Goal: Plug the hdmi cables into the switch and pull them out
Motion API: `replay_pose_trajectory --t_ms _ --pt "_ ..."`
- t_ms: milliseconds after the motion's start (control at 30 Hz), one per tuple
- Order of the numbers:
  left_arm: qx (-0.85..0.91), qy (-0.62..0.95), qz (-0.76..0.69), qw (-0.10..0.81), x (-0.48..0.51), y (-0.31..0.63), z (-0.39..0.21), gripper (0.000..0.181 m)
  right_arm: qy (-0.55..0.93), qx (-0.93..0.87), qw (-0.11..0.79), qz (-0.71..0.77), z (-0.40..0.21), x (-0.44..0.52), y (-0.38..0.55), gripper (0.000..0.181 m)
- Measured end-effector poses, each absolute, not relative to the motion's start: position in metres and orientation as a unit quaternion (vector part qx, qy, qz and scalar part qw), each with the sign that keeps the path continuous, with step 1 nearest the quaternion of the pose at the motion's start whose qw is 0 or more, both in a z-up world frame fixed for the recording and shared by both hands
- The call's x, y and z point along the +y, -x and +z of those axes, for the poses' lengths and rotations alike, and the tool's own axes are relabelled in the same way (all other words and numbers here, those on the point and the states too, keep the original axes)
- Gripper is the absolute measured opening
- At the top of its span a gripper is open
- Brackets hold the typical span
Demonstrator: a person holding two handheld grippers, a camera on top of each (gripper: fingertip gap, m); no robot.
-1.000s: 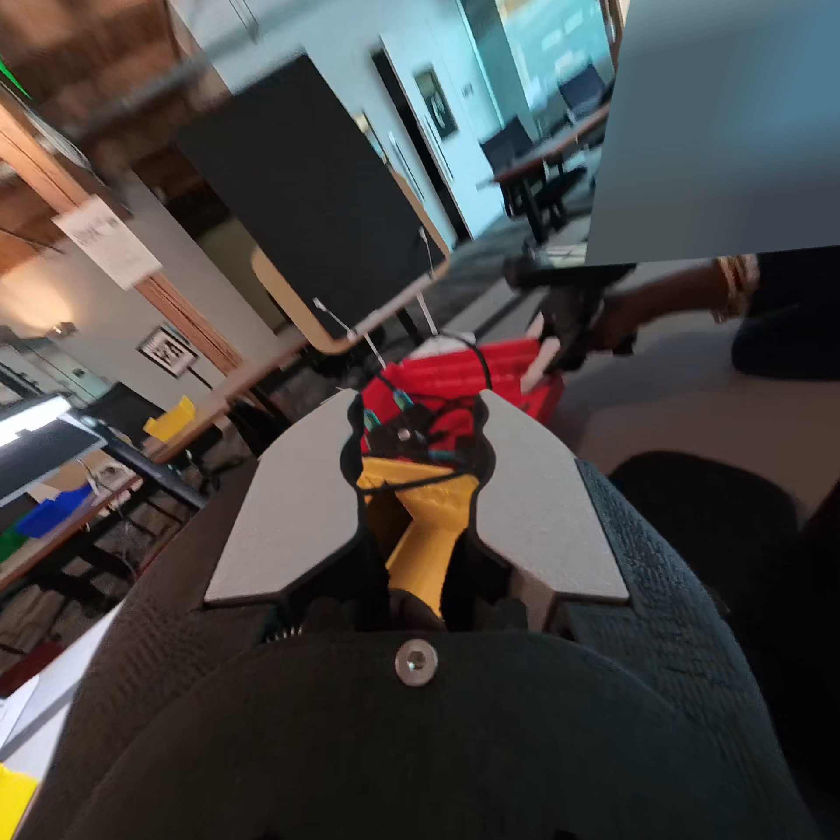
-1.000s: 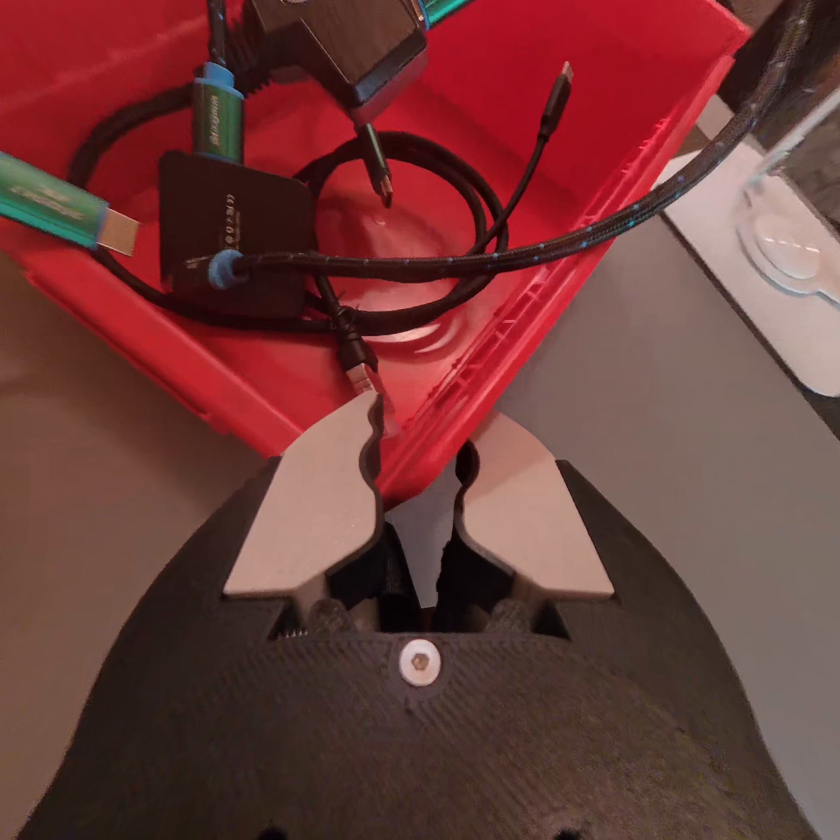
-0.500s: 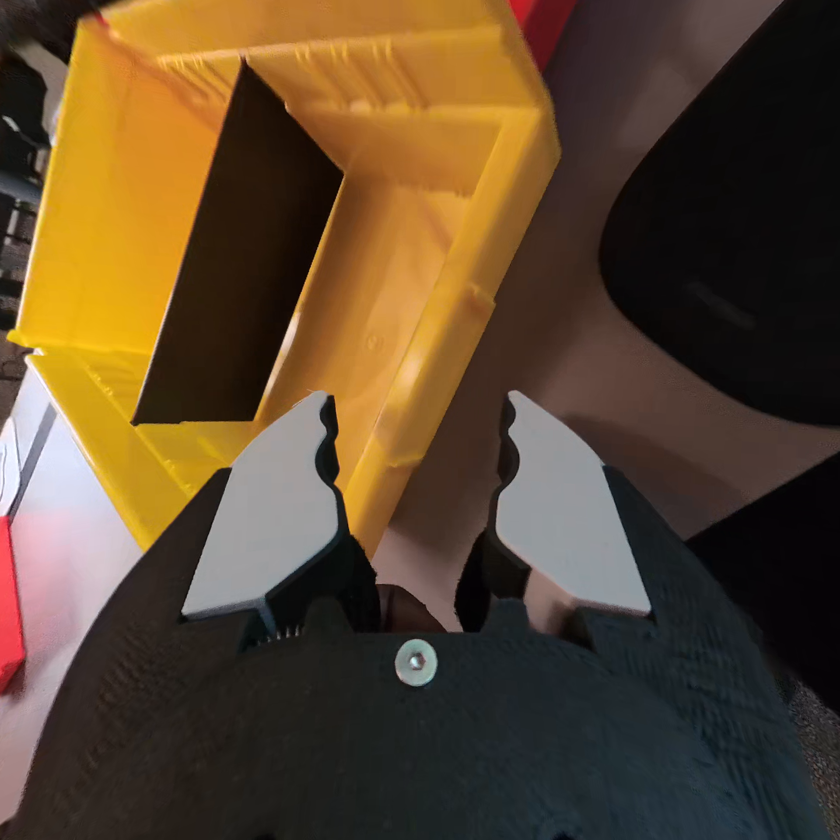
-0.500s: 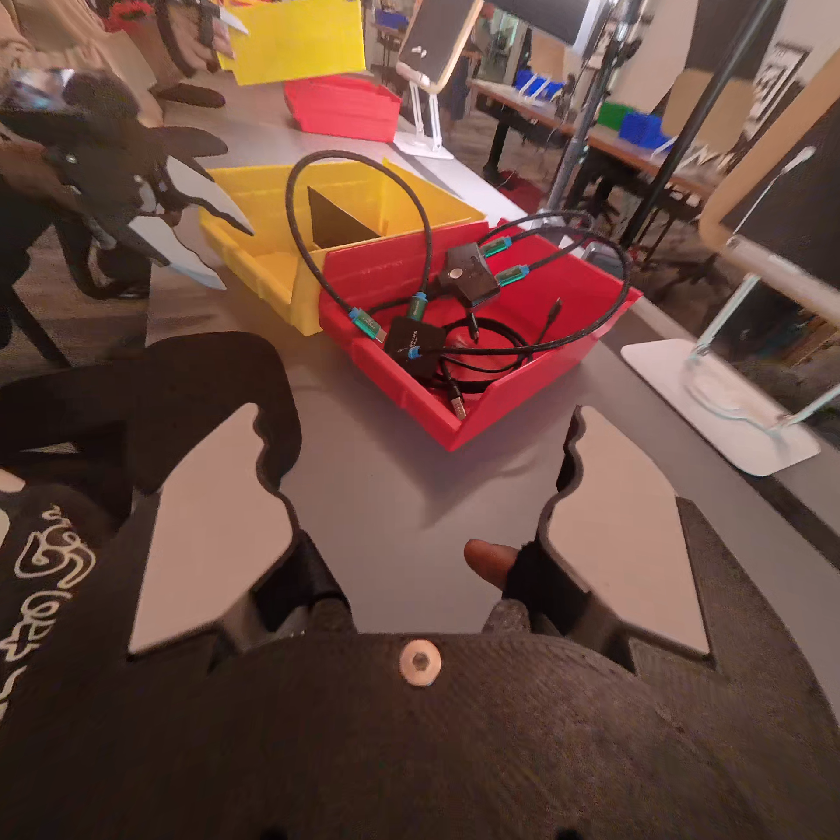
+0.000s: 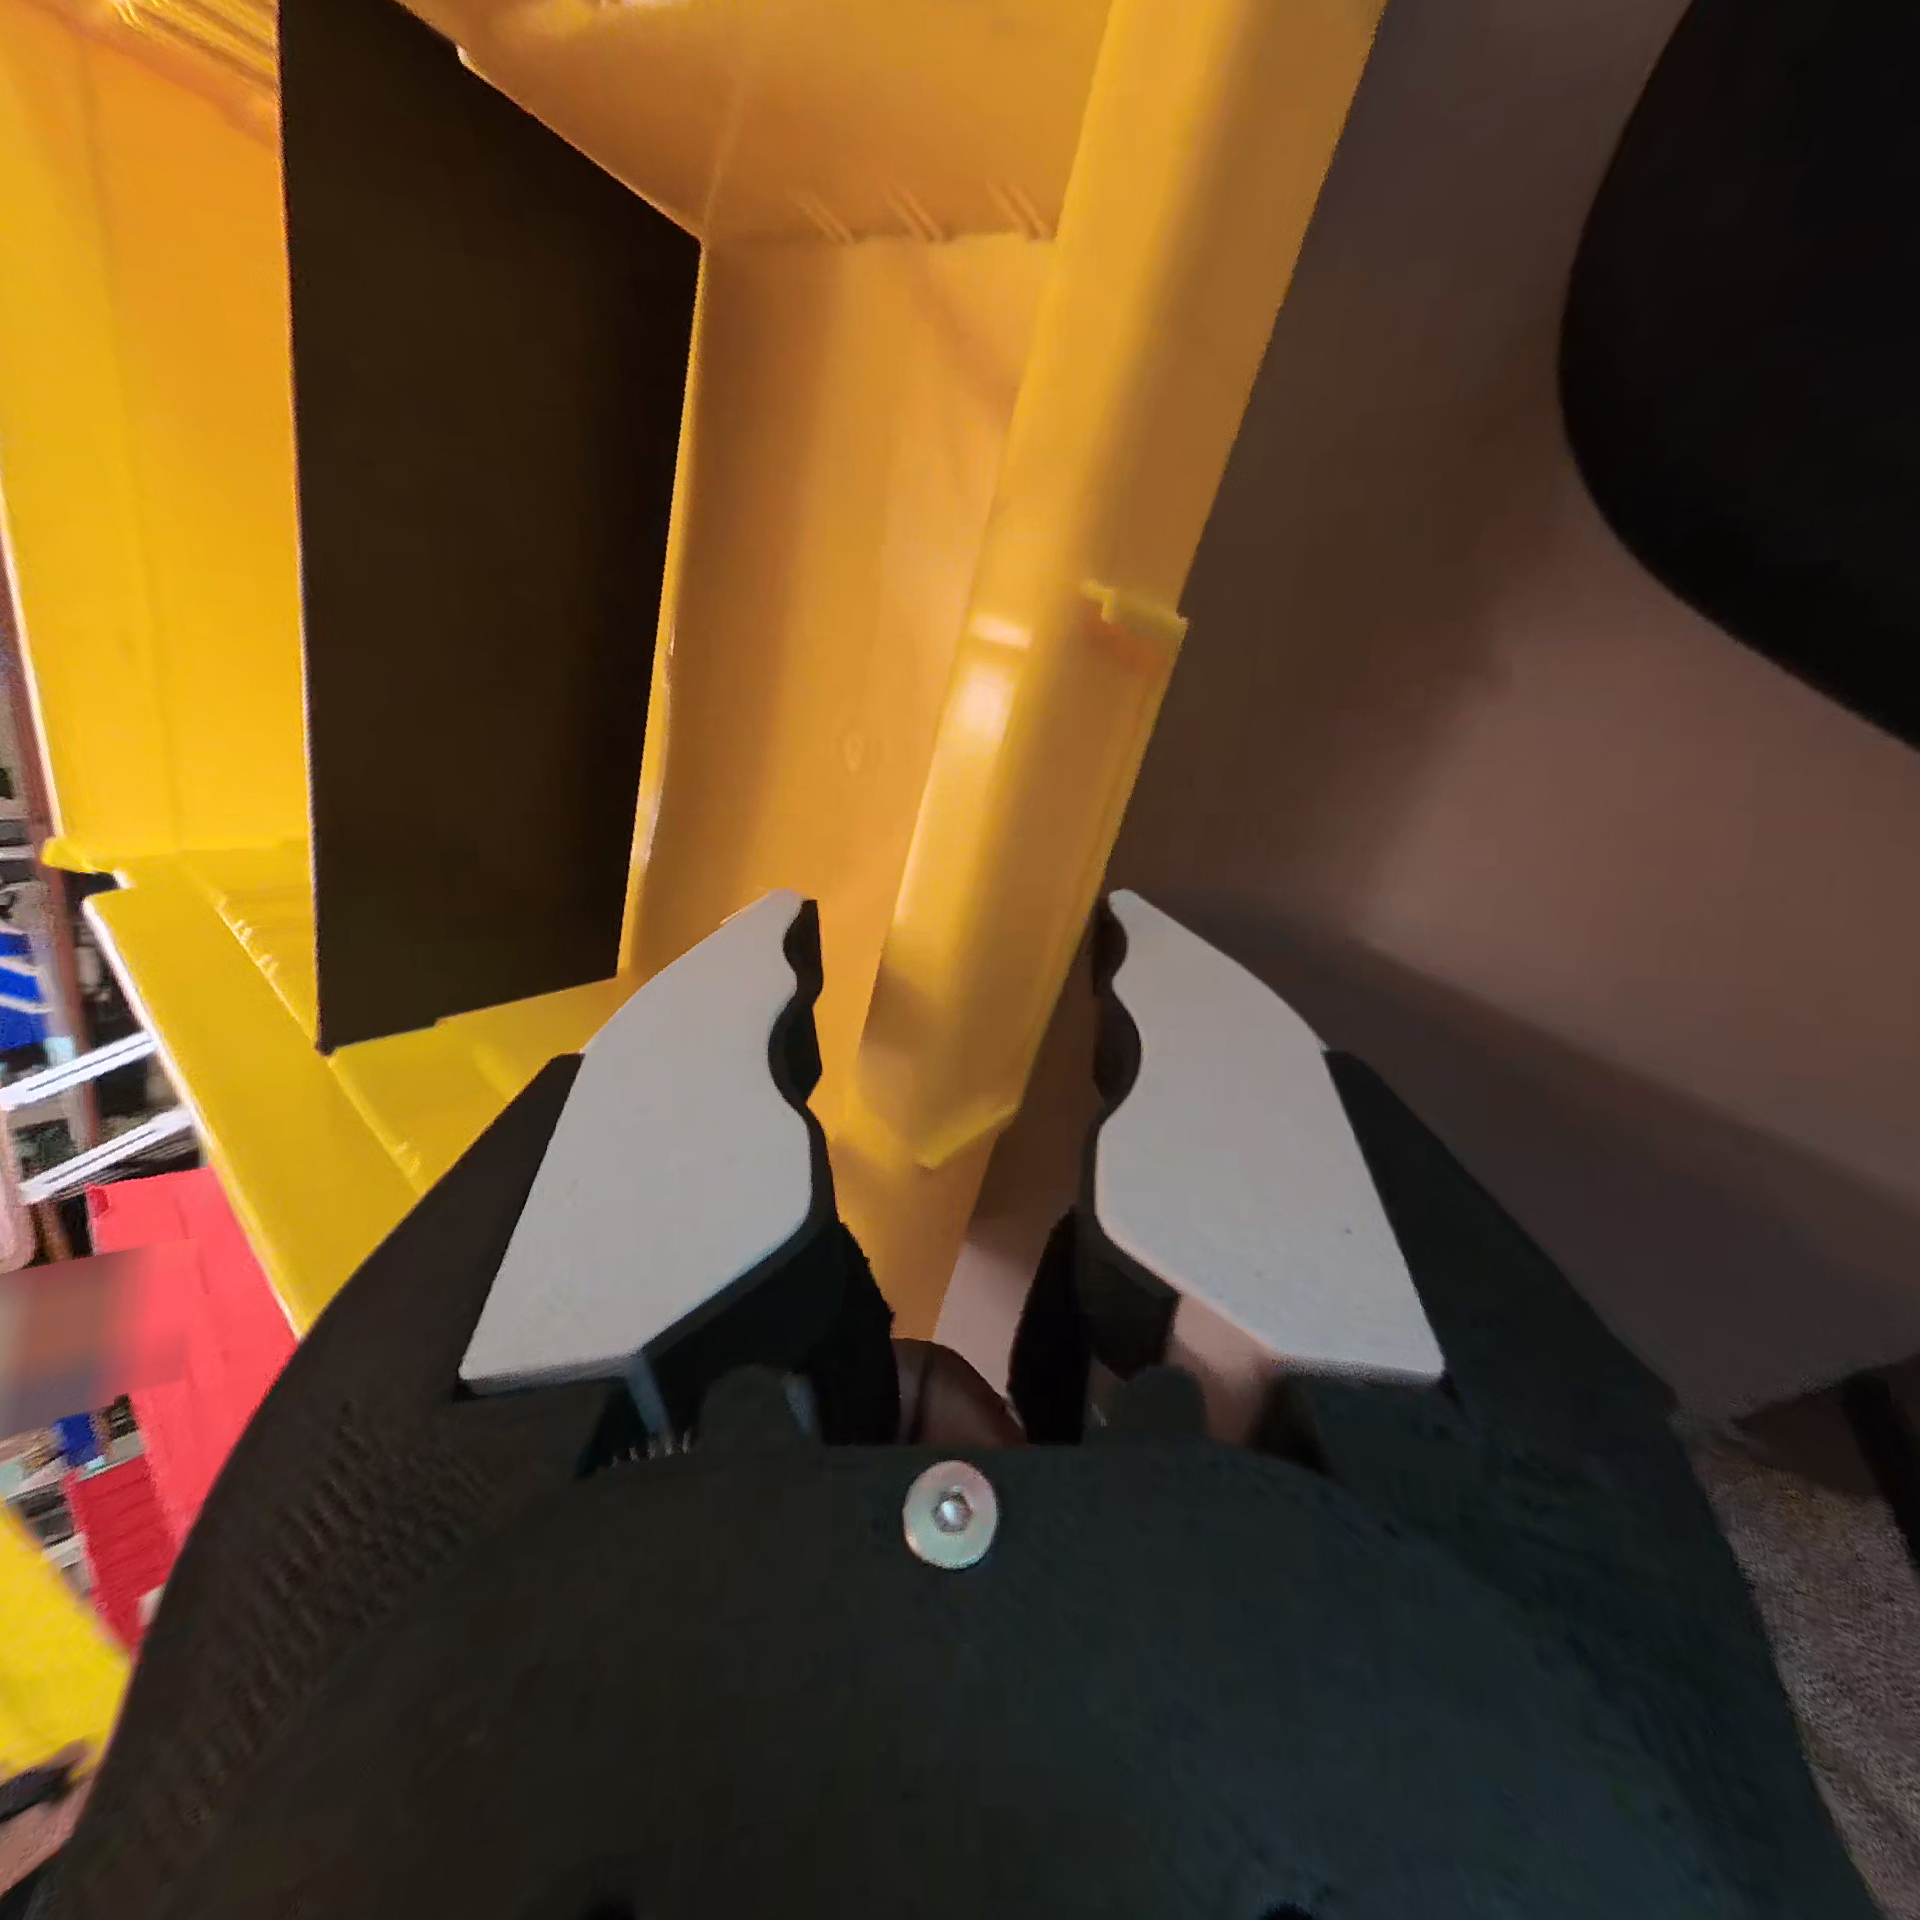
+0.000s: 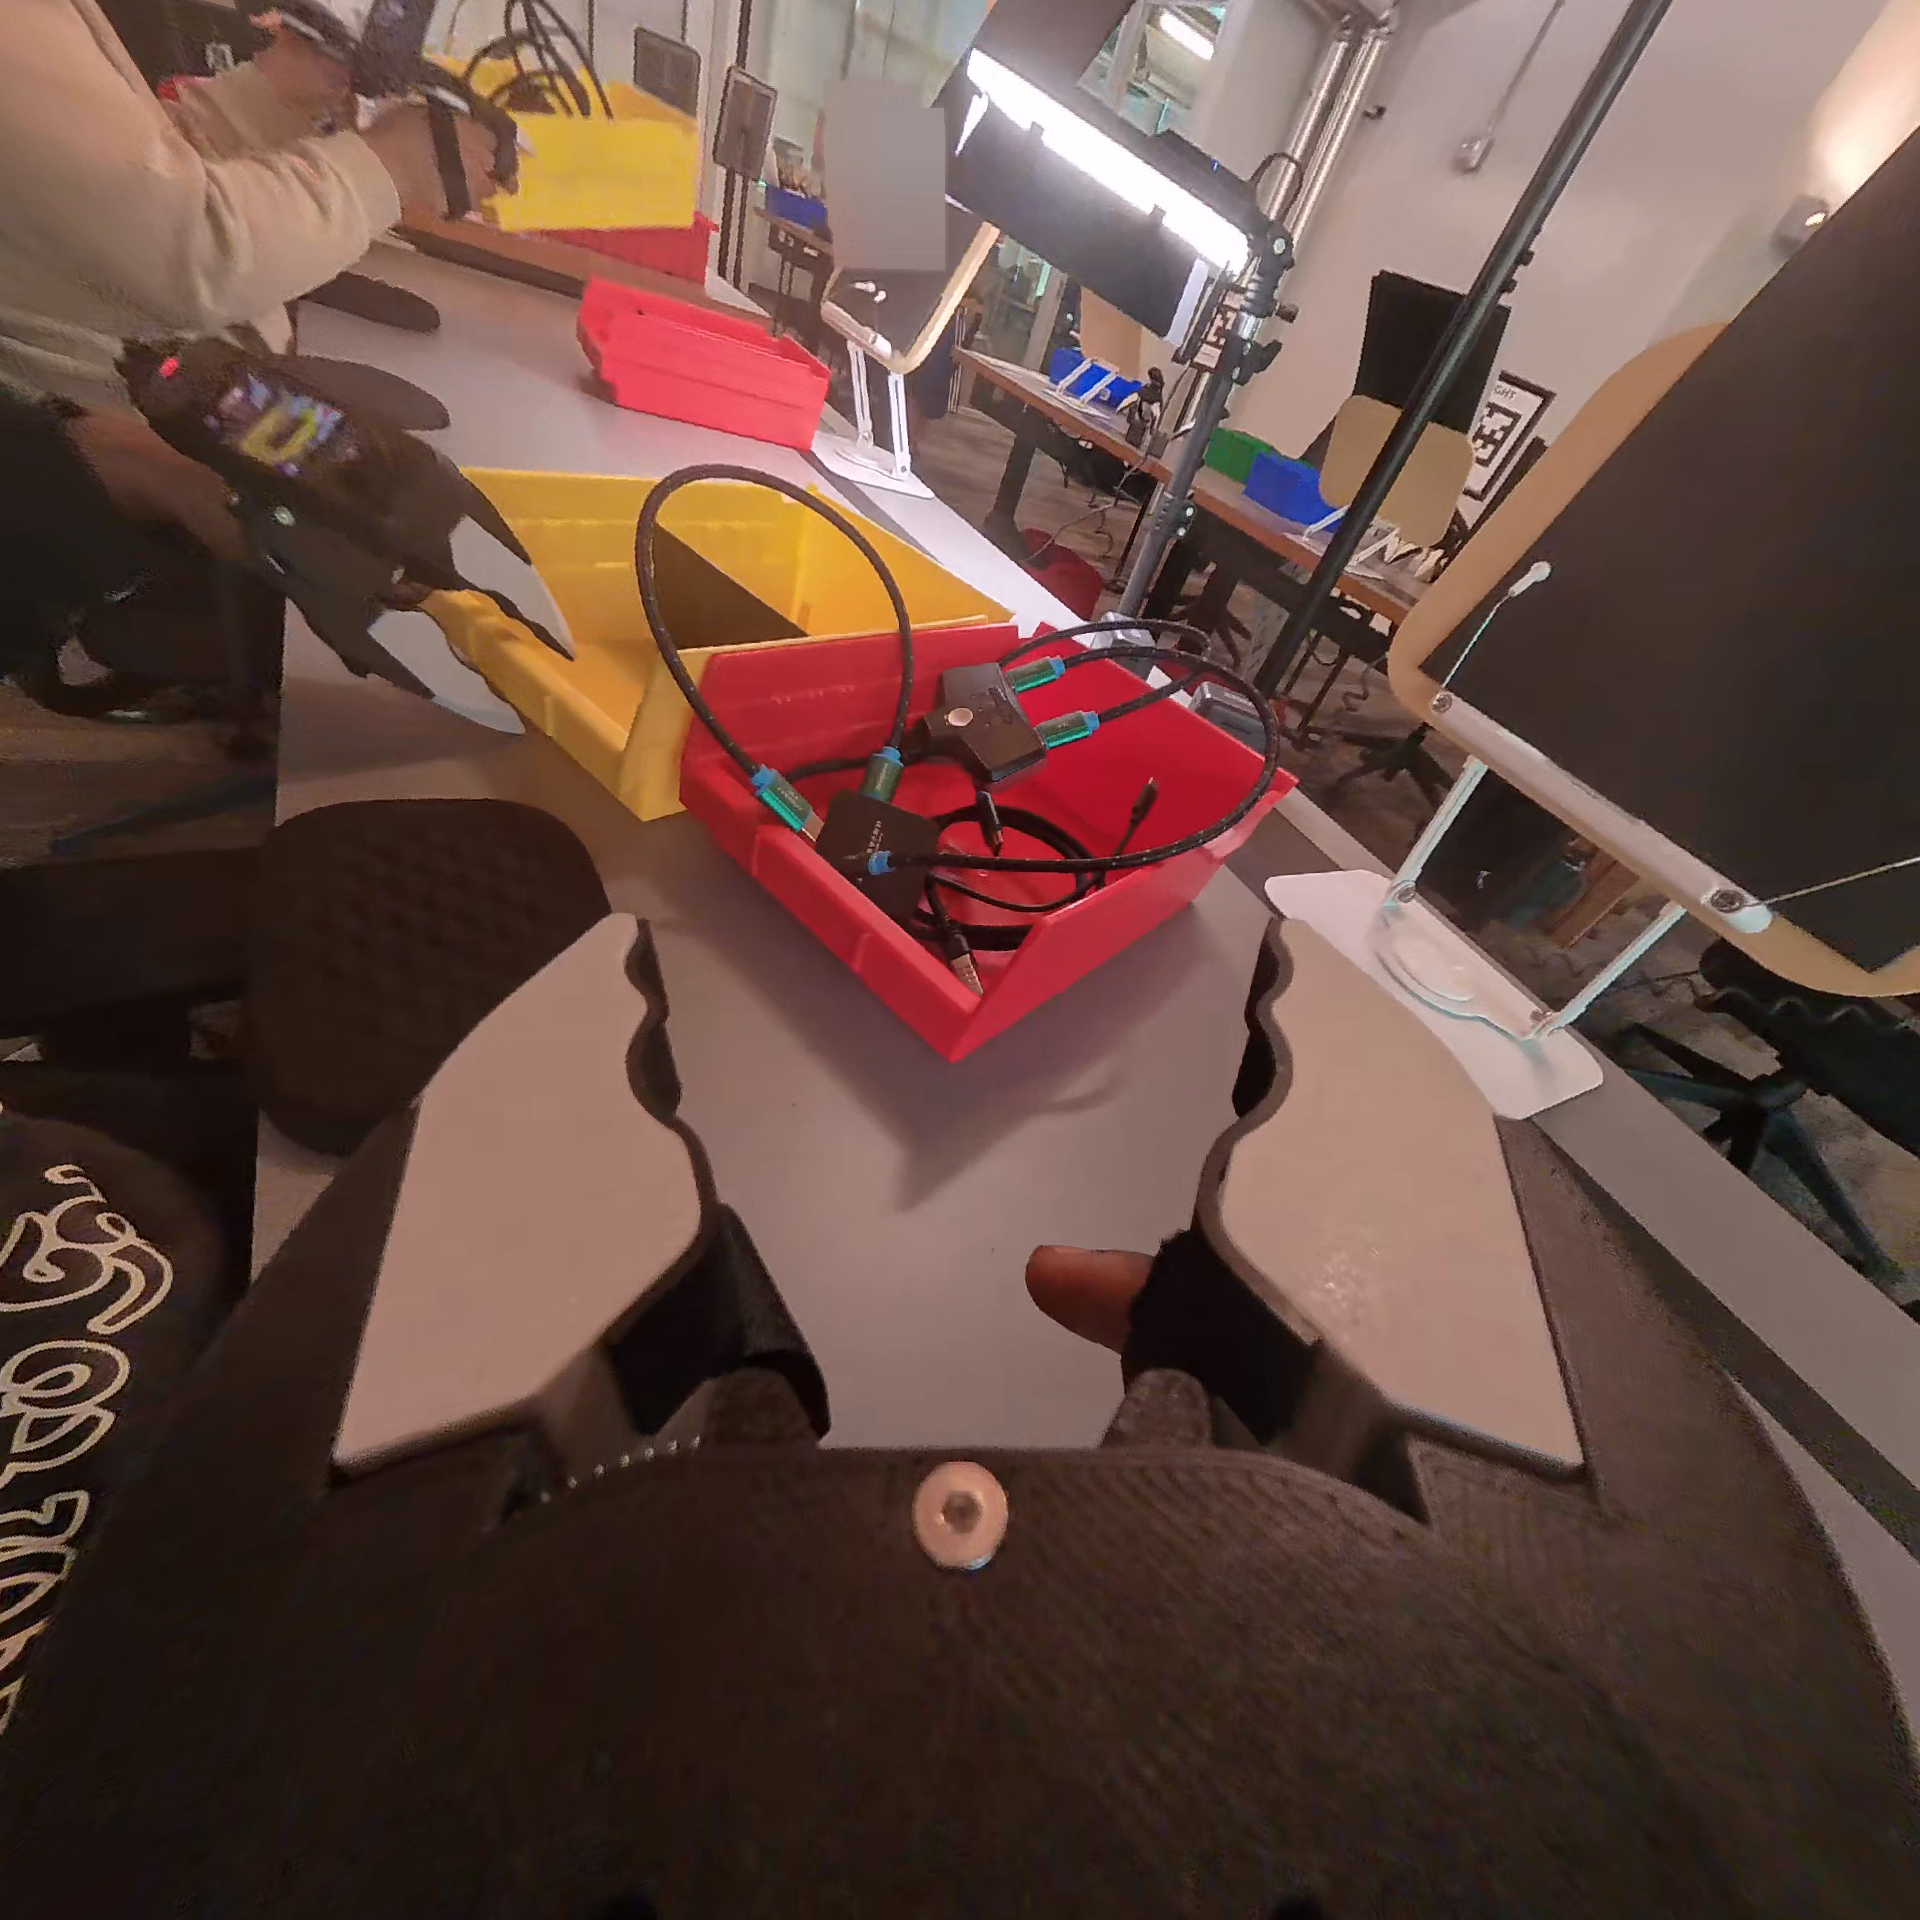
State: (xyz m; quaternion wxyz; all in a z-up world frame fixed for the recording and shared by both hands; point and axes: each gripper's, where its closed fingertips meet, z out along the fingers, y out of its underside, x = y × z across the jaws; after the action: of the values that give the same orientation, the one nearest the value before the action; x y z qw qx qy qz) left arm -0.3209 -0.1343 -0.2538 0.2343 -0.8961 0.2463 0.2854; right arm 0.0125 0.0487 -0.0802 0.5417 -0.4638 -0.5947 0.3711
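Observation:
A red bin (image 6: 1091, 977) on the grey table holds a black HDMI switch (image 6: 987, 717), a second small black box (image 6: 878, 842) and several braided cables with teal plugs (image 6: 790, 805); one cable loops up over the rim (image 6: 665, 623). My right gripper (image 6: 954, 935) is open wide and empty, hovering over the table in front of the red bin. My left gripper (image 5: 956, 914) is open, its jaws straddling the side wall of a yellow bin (image 5: 1039, 623) with a black divider (image 5: 468, 571). The left gripper also shows in the right wrist view (image 6: 488, 665).
A stand with a black panel (image 6: 1662, 623) and white base (image 6: 1455, 997) is right of the red bin. Another red bin (image 6: 707, 364) lies farther back. A second person (image 6: 208, 208) works at the far left. A black chair back (image 6: 416, 935) is near left.
My right gripper has pulled back from the red bin's corner and opened wide. My left gripper has come down to the yellow bin, and its jaws have narrowed around the wall.

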Motion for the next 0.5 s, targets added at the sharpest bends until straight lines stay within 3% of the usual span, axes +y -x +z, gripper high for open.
replay_pose_trajectory --t_ms 100,500 --pt "0.272 0.884 0.313 0.215 -0.132 0.324 -0.256 0.034 0.459 -0.594 0.548 0.370 -0.079 0.048 -0.012 0.104" --pt "0.258 0.844 0.396 0.254 -0.128 0.316 -0.246 0.031 0.445 -0.574 0.592 0.348 -0.063 0.051 -0.025 0.094"
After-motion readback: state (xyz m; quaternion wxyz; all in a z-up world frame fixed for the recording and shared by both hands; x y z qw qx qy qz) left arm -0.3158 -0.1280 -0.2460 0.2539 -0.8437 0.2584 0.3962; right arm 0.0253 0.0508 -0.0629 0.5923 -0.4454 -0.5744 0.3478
